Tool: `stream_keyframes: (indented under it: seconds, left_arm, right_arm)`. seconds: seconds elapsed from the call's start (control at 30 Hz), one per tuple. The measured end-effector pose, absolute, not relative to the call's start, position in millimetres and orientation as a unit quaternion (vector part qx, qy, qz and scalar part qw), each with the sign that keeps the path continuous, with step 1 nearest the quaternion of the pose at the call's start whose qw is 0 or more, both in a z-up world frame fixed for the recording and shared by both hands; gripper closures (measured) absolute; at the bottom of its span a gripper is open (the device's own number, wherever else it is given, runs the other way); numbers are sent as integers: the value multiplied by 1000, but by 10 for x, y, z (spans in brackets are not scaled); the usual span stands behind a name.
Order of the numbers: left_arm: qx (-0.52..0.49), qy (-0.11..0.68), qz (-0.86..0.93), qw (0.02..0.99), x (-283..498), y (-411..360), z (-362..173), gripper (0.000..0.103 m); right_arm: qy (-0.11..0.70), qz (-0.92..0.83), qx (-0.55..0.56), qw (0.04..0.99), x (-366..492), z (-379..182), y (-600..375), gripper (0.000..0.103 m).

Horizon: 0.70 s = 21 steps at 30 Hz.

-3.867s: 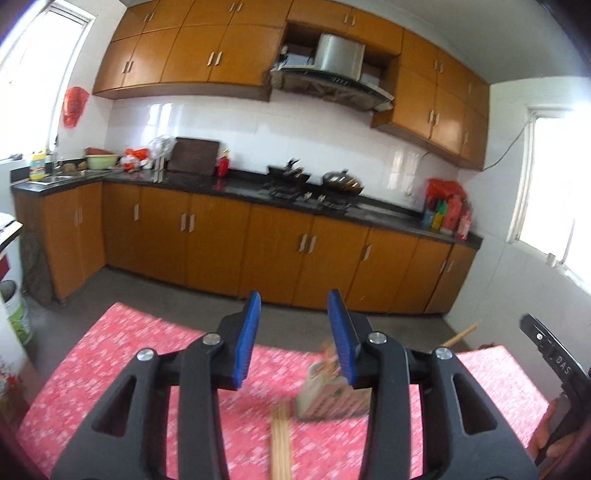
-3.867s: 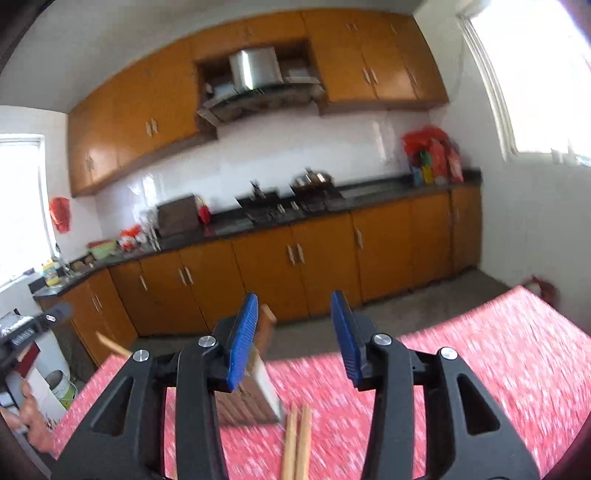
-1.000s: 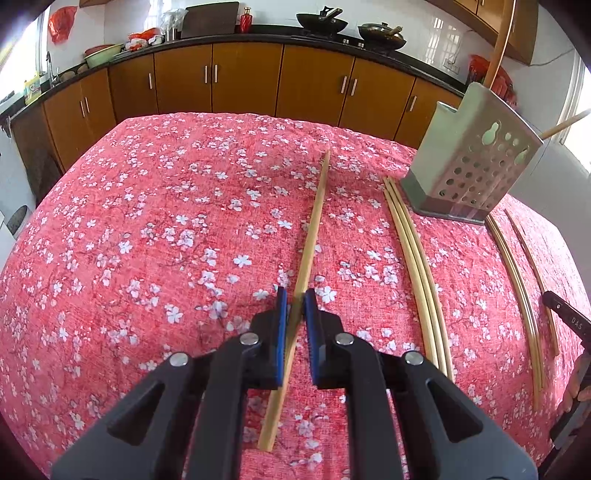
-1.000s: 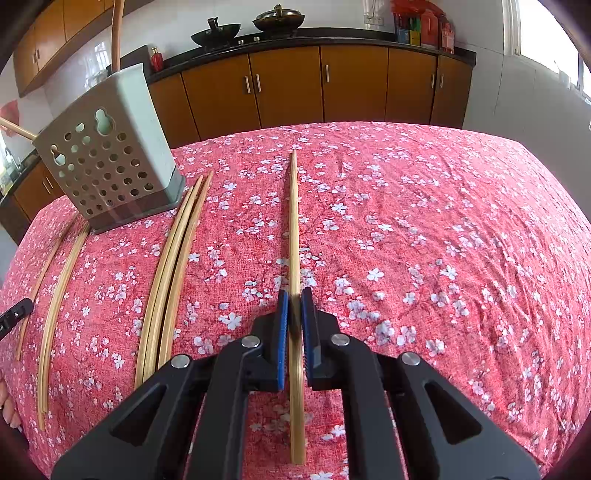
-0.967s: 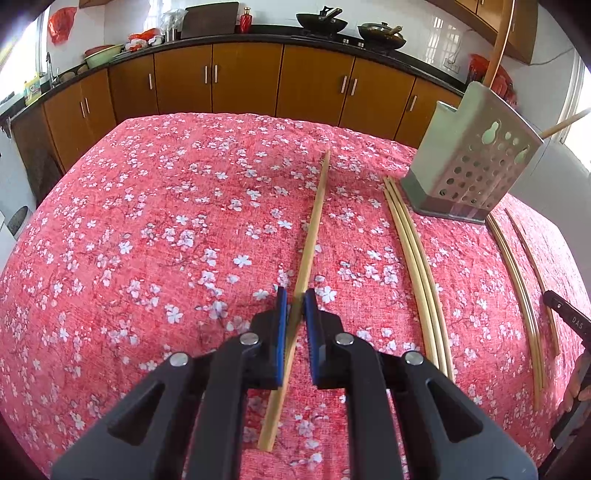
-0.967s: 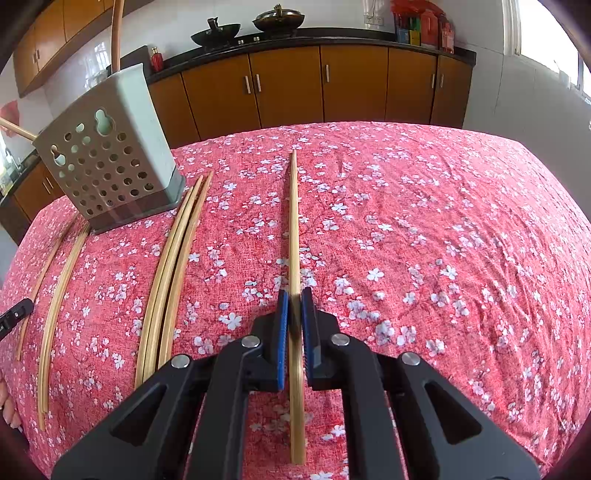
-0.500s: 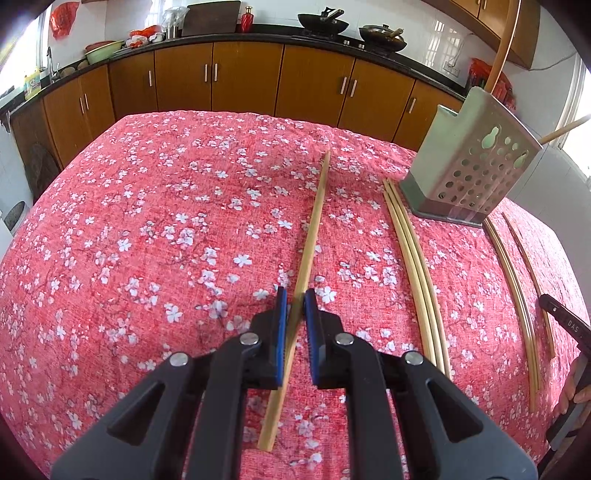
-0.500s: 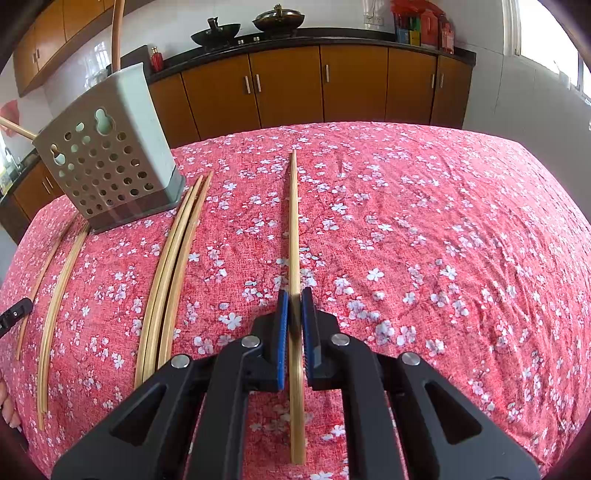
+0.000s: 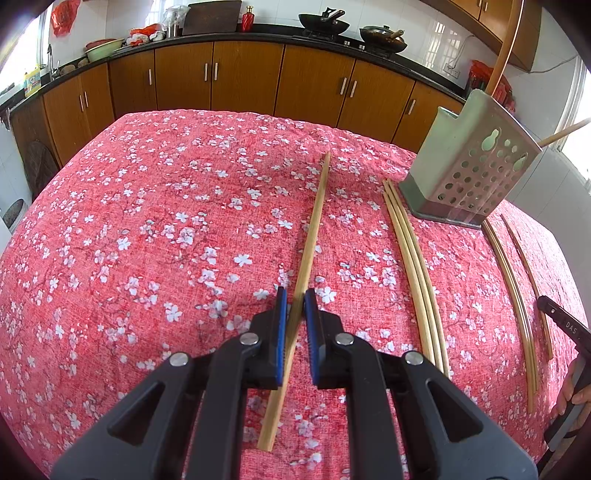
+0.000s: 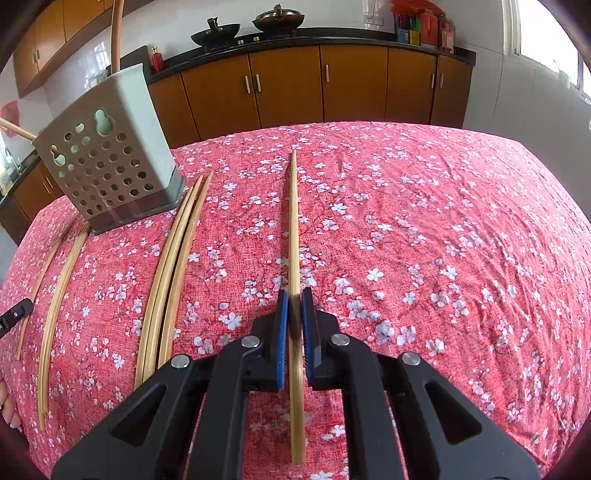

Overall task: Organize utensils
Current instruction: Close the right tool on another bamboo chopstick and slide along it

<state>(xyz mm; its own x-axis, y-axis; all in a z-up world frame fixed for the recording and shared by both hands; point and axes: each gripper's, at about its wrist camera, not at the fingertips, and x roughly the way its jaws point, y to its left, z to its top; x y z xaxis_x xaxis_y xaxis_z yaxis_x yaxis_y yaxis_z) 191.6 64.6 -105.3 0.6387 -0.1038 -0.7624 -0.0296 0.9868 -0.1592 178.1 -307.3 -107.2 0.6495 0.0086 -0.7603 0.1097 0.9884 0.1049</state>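
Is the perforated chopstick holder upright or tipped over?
Upright. The holder stands on its base on the tablecloth, with two chopsticks sticking out its top.

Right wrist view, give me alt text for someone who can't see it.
The right gripper has its blue jaws shut on a long bamboo chopstick lying on a red floral tablecloth. To the left, more chopsticks lie beside a perforated grey-green utensil holder.

Holder (image 9: 469,173): one. Sticks in holder (image 9: 508,48): two. Singles on cloth (image 9: 147,221): two, a left single (image 9: 314,225) and a right single (image 10: 293,221). Bundles: two, a left bundle (image 9: 410,251) and a right bundle (image 10: 173,254), each seemingly three sticks. Grippers: two, the left gripper (image 9: 295,302) and the right gripper (image 10: 293,299). Pans (image 9: 325,18): two.
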Motion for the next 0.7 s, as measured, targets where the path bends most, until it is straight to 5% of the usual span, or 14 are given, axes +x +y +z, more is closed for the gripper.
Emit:
stream_keyframes:
  seconds: [0.7]
  left_arm:
    - [-55,427,-11,902,1734,567,-1020,90]
  right_arm:
    - [416,-32,75,906,1583,-1056,-3058,94]
